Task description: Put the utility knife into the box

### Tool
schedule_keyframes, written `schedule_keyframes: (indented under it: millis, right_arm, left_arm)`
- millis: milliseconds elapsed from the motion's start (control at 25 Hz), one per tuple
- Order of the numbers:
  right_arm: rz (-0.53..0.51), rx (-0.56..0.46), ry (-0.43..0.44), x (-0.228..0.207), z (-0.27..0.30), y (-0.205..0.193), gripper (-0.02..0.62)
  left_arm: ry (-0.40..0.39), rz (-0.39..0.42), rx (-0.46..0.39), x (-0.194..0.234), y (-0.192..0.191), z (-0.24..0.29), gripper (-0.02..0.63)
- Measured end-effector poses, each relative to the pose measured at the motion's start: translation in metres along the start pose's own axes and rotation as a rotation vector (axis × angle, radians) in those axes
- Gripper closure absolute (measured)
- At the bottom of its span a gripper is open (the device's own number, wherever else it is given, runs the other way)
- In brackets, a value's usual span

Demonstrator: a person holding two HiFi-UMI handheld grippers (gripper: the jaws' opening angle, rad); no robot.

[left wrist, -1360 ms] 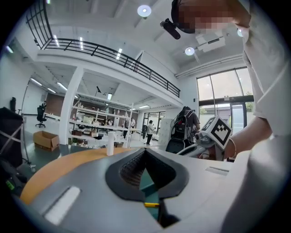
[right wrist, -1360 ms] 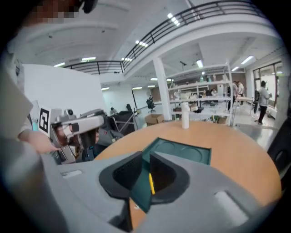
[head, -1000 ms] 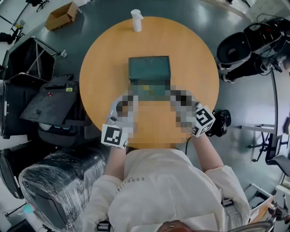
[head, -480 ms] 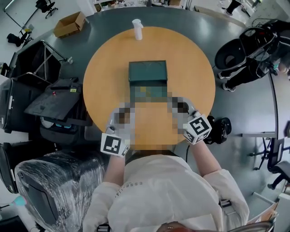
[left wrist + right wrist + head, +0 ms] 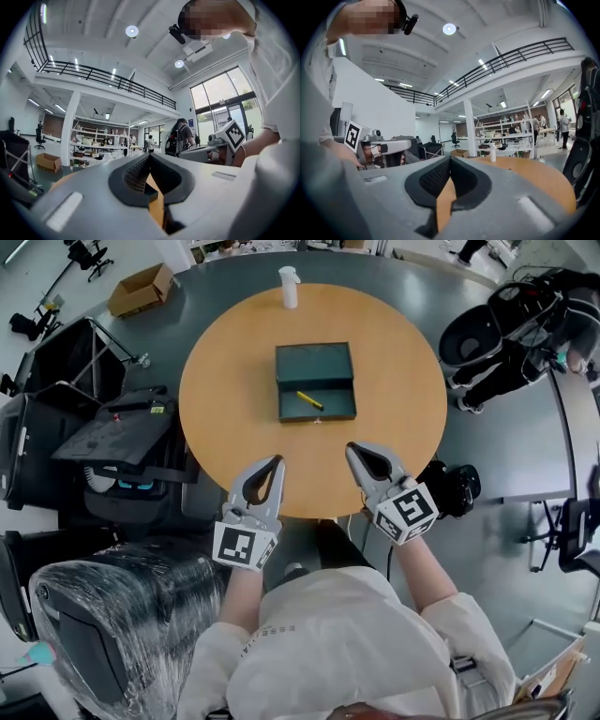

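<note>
A dark green box [image 5: 315, 381] stands open in the middle of the round wooden table [image 5: 225, 399]. Inside its lower compartment lies the yellow utility knife [image 5: 309, 400]. My left gripper [image 5: 276, 461] hovers at the table's near edge, left of centre, its jaws shut with nothing between them. My right gripper [image 5: 352, 450] hangs at the near edge to the right, also shut and empty. In the left gripper view my left gripper [image 5: 149, 157] shows tips meeting; my right gripper [image 5: 450, 161] does the same in the right gripper view. Both point upward at the room.
A white spray bottle [image 5: 289, 286] stands at the table's far edge and appears as a small bottle [image 5: 492, 152] in the right gripper view. Black chairs [image 5: 487, 338], a plastic-wrapped chair [image 5: 103, 615], a cardboard box [image 5: 141, 289] and black cases [image 5: 112, 432] ring the table.
The view has shifted so the box sits farther from me. Both grippers have drawn back from the box to the table's near edge. The knife now lies visible inside the box.
</note>
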State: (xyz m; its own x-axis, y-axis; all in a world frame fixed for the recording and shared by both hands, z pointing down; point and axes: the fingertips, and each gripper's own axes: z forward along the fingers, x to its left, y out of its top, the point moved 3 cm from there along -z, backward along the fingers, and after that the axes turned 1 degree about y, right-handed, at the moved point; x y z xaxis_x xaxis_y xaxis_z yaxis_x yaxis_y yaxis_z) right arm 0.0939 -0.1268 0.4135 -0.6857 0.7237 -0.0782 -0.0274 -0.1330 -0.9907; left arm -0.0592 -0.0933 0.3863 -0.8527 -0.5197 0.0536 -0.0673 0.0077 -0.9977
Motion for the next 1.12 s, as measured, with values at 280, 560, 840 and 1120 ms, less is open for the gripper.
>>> schedule_keyframes:
  millis: [280, 560, 840, 1120]
  right_arm:
    - [-0.06, -0.042, -0.059, 0.092, -0.04, 0.007, 0.603]
    - [-0.059, -0.104, -0.088, 0.157, -0.09, 0.018, 0.603]
    - [-0.056, -0.093, -0.077, 0.179, -0.123, 0.015, 0.603]
    - [-0.038, -0.041, -0.031, 0.177, -0.151, 0.0, 0.603]
  left_arm:
    - [-0.046, 0.02, -0.044, -0.023, 0.02, -0.087, 0.589]
    - [-0.1, -0.001, -0.021, -0.056, 0.018, -0.144, 0.589]
    - [-0.092, 0.001, -0.027, -0.084, 0.022, -0.17, 0.589]
    - [-0.037, -0.002, -0.027, -0.114, 0.022, -0.179, 0.589]
